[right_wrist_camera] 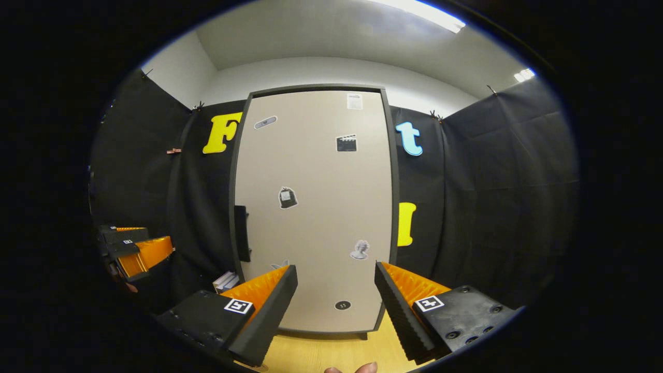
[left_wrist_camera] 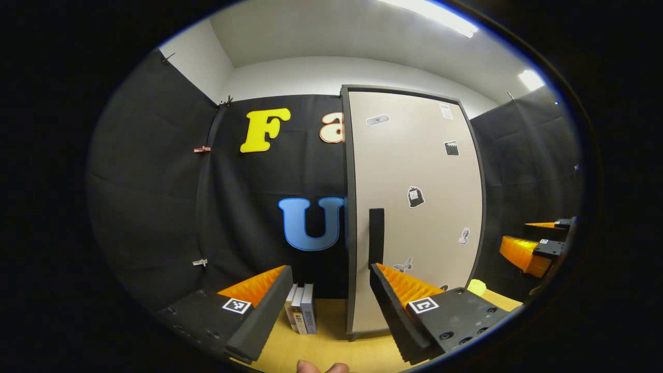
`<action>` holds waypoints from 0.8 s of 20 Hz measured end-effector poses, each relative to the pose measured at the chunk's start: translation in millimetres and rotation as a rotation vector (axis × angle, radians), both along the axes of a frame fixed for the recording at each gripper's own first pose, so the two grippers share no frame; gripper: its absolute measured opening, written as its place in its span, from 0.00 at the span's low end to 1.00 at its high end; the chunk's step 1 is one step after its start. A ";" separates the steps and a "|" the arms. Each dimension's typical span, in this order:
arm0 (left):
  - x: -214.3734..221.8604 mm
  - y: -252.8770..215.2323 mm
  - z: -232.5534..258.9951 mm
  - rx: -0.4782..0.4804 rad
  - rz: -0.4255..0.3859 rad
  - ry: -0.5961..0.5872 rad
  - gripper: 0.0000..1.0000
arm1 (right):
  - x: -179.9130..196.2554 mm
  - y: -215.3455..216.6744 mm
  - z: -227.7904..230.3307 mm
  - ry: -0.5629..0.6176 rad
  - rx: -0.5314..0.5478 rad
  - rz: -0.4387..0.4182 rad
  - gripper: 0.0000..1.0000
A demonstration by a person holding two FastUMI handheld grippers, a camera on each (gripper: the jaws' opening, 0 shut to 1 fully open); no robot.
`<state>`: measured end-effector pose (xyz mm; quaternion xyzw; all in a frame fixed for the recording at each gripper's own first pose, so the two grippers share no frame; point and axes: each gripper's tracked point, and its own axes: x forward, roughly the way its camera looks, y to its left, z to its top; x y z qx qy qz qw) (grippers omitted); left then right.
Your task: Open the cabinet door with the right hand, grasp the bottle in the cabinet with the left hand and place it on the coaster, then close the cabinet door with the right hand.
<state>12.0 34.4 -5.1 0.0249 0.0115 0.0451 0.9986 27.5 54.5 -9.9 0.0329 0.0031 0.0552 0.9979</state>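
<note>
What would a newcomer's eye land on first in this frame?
The tall beige cabinet door, shut and dotted with stickers, stands dead ahead in the right gripper view, its dark handle on the left edge. Both grippers, right and left, are open and apart from it. A few books stand on the wooden table left of the cabinet.

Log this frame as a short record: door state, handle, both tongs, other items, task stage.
cabinet door: closed, stickers on its front
handle: dark vertical bar at the door's left edge, untouched
right tongs: open, empty, facing the door, apart from it
left tongs: open, empty, pointed at the handle side
books: standing on the wooden table left of the cabinet
yellow object: low at the cabinet's right; cannot tell what it is
task stage: door not yet opened
</note>
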 end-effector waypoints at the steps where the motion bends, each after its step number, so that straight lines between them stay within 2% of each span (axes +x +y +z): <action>1: 0.1 1.3 1.7 0.007 -0.008 -0.004 0.95 | 4.6 12.5 3.6 -0.008 -0.010 0.015 0.97; 5: -1.9 10.0 -5.6 0.029 -0.023 0.015 0.95 | 24.4 63.4 18.7 -0.041 0.015 0.067 0.97; 10: -8.6 25.9 -18.5 0.008 -0.040 0.036 0.95 | 65.1 123.8 22.5 -0.049 0.032 0.107 0.97; 13: -13.8 39.2 -23.8 -0.022 -0.046 0.043 0.95 | 97.3 150.4 9.0 -0.019 0.026 0.102 0.97; 16: -16.2 53.2 -28.3 -0.024 -0.042 0.047 0.94 | 124.5 175.6 -2.8 0.030 0.066 0.095 0.97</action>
